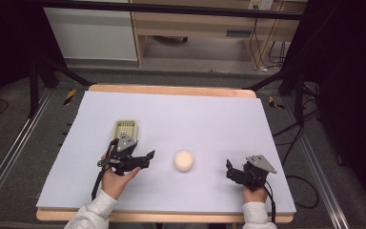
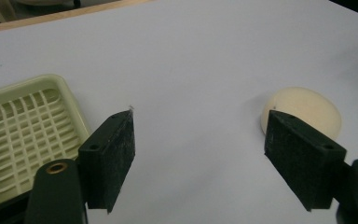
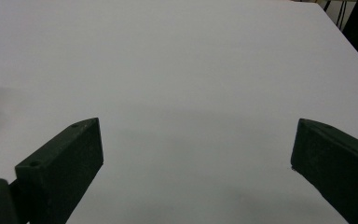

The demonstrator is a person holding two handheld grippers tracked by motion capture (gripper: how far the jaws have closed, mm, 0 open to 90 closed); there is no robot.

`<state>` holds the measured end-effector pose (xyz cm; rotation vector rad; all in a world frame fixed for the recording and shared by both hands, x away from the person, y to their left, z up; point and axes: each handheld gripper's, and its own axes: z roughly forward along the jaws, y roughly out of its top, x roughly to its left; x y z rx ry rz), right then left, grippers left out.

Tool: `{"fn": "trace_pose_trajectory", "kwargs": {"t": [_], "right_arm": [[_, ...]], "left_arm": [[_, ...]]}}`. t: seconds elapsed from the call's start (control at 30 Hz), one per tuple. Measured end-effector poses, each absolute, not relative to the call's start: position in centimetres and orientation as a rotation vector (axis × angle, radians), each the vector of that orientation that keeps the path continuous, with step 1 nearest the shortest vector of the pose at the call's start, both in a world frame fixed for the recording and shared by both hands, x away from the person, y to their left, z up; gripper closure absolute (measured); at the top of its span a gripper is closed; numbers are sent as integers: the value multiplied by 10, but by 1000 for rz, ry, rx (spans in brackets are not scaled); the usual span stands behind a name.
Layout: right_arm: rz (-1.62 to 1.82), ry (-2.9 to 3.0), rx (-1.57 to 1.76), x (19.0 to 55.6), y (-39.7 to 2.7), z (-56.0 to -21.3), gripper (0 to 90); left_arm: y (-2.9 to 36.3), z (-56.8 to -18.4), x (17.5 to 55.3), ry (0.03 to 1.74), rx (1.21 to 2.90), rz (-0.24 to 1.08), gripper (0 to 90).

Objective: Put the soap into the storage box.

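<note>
A big white sheet covers the worktop (image 1: 195, 109), and a thin strip of wood shows along its far and near edges. The left hand-held gripper (image 1: 143, 157) sits near the left side with its jaws wide apart and nothing between them. Just behind it, a bit farther away, lies a small pale yellow basket tray (image 1: 125, 129) with a grid bottom — it is well in from the left edge. A round cream ball of dough (image 1: 183, 161) rests in the middle, just right of that gripper, not touching it. The right hand-held gripper (image 1: 231, 172) sits near the front right, its jaws also wide and empty. The far half of the sheet is bare — lots of room to move.
</note>
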<state>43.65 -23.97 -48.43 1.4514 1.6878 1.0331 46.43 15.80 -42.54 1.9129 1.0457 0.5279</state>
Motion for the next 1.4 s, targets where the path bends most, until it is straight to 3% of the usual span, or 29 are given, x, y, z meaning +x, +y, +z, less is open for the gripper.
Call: {"fn": "trace_pose_trajectory", "kwargs": {"t": [1.1,1.4], "right_arm": [[1028,1700,1451,437,-240,-485,27],[1028,1705,1450,437,-239,-485,27]], "left_arm": [[100,-425,469,977,1970,447,197],[100,-426,468,977,1951,396,181]]}}
